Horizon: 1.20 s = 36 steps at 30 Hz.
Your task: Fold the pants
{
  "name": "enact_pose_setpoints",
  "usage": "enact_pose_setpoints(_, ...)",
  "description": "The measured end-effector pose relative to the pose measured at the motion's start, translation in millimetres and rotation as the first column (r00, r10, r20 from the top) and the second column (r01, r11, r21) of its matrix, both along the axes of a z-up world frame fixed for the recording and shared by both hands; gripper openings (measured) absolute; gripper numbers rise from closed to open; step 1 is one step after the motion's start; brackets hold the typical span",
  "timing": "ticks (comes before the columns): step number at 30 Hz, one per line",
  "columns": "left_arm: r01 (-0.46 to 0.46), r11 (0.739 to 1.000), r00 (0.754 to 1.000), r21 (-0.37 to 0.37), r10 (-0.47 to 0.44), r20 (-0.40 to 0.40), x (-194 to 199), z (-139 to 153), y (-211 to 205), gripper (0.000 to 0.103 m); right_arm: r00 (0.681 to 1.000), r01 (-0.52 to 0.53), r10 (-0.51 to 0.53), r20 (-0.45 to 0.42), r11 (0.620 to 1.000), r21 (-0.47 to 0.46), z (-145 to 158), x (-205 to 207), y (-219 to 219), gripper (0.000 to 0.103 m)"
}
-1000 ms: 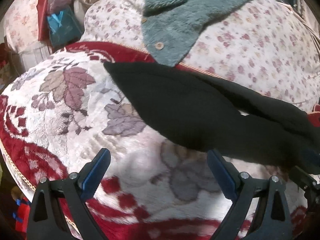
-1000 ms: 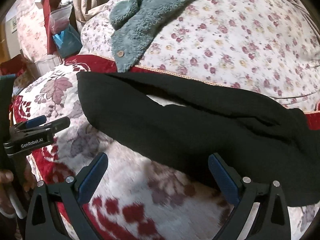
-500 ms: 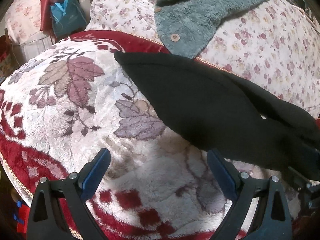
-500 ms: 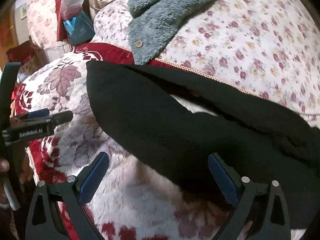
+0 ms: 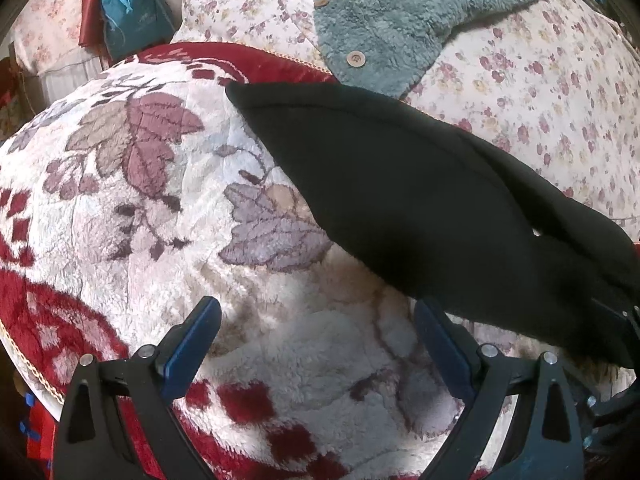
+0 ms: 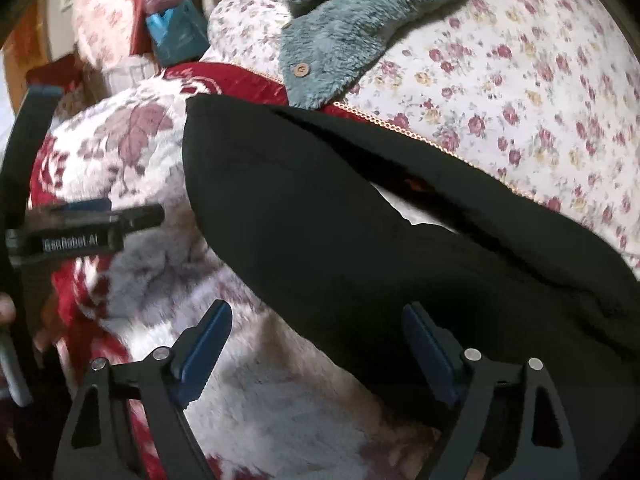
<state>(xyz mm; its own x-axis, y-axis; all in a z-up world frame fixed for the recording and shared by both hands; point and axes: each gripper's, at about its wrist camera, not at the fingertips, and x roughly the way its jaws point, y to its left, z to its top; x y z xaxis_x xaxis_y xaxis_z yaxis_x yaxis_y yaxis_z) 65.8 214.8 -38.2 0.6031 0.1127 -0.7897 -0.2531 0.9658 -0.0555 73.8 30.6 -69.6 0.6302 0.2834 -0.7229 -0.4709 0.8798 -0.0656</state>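
The left gripper [image 5: 316, 332] has its fingers spread wide, gripping nothing, over a fluffy white-and-red leaf-patterned blanket [image 5: 160, 208]. The right gripper [image 6: 316, 336] is likewise released. Long black fabric pants [image 6: 360, 232] lie just ahead of both, reaching the right finger. Beyond them lies a teal fleece garment [image 5: 392, 20].

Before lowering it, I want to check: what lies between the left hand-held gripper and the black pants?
Only bare blanket, nothing else. The left wrist view shows the open left hand-held gripper just short of the pants.
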Motion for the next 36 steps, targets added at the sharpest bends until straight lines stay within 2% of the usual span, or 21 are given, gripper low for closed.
enact_pose_setpoints(4,-0.004,1.000,1.000,-0.019,0.004,-0.011,-1.4,-2.5,0.1,0.097,0.998,0.010,-0.001,0.070,0.991,-0.132,-10.0,-0.9,8.1,0.090)
enact_pose_setpoints(6,-0.002,1.000,1.000,-0.026,0.002,-0.010,-2.5,-2.7,-1.1,0.097,0.995,0.024,-0.006,0.102,0.985,-0.173,-16.8,3.9,10.8,0.086)
enact_pose_setpoints(8,0.003,1.000,1.000,-0.026,-0.003,-0.008,-3.6,-2.5,-3.1,0.097,0.995,0.024,-0.006,0.099,0.983,-0.181,-22.3,10.0,11.5,0.073)
enact_pose_setpoints(10,0.009,1.000,1.000,-0.027,-0.009,-0.009,-3.7,-3.1,-5.6,0.097,0.996,0.025,-0.009,0.092,0.985,-0.170,-24.9,16.8,12.0,0.066)
enact_pose_setpoints(11,0.013,0.999,1.000,-0.030,-0.013,-0.011,-3.6,-3.7,-7.1,0.097,0.996,0.028,-0.012,0.092,0.985,-0.169,-23.3,21.3,12.3,0.055)
enact_pose_setpoints(12,0.018,0.999,1.000,-0.033,-0.018,-0.013,-3.5,-4.3,-8.9,0.097,0.995,0.030,-0.013,0.097,0.985,-0.170,-21.8,23.4,13.2,0.048)
enact_pose_setpoints(13,0.021,0.999,1.000,-0.036,-0.021,-0.015,-3.7,-4.6,-10.4,0.097,0.994,0.034,-0.016,0.108,0.984,-0.175,-20.0,24.8,13.4,0.034)
enact_pose_setpoints(14,0.024,0.999,1.000,-0.042,-0.024,-0.015,-3.6,-4.9,-12.2,0.097,0.993,0.038,-0.018,0.113,0.984,-0.173,-17.8,27.6,12.6,0.028)
enact_pose_setpoints(16,0.027,0.997,1.000,-0.072,-0.028,-0.012,-3.6,-5.0,-14.6,0.097,0.997,0.033,-0.025,0.078,0.994,-0.109,-11.4,36.1,5.2,0.023)
enact_pose_setpoints(21,0.034,0.977,0.999,-0.211,-0.032,0.016,0.0,-7.7,-24.4,0.097,0.999,0.033,-0.033,-0.009,0.997,0.064,2.2,43.1,-12.7,0.019)
enact_pose_setpoints(24,0.053,0.971,0.999,-0.234,-0.049,0.025,7.5,-10.6,-36.5,0.097,0.999,0.039,-0.035,-0.030,0.990,0.133,10.3,45.4,-20.1,0.018)
enact_pose_setpoints(27,0.064,0.968,0.998,-0.241,-0.061,0.017,17.1,-16.7,-44.9,0.097,0.999,0.040,-0.034,-0.037,0.985,0.169,16.9,46.5,-24.9,0.017)
enact_pose_setpoints(30,0.058,0.958,0.998,-0.282,-0.058,0.008,29.7,-23.8,-45.7,0.097,0.999,0.033,-0.025,-0.043,0.978,0.205,23.1,43.7,-29.6,0.017)
enact_pose_setpoints(34,0.033,0.923,0.999,-0.383,-0.032,0.010,46.8,-34.0,-37.9,0.098,0.999,0.024,-0.013,-0.048,0.970,0.242,29.9,38.9,-35.0,0.016)
enact_pose_setpoints(36,0.036,0.899,0.999,-0.436,-0.021,0.040,52.4,-34.5,-34.0,0.099,0.999,0.019,-0.009,-0.042,0.969,0.247,32.8,37.4,-36.3,0.016)
